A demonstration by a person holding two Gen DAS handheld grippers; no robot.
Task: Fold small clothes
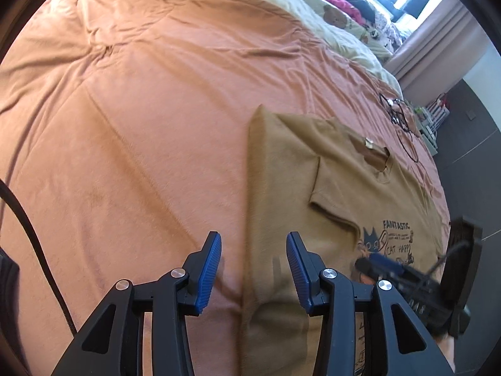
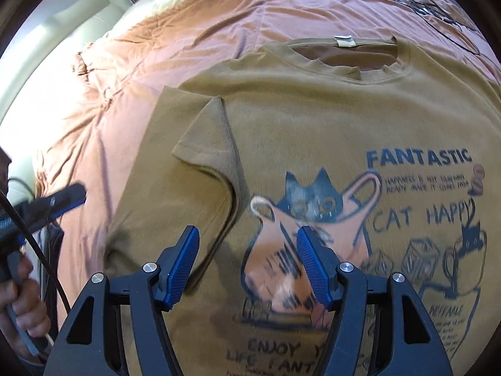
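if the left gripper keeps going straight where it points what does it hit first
Probably the folded left edge of the brown t-shirt, or the orange bedsheet right beside it; the open left gripper straddles that edge.

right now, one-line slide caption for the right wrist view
Open right gripper poised over a brown cat-print T-shirt, one sleeve folded in, on an orange bedspread.

Black left claw [image 1: 254, 269], ribbed blue pads, silver screws, black cable [image 1: 37, 247]

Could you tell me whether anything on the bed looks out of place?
Yes: a tangle of black cables lies on the orange cover just beyond the T-shirt collar, where it could snag further folds.
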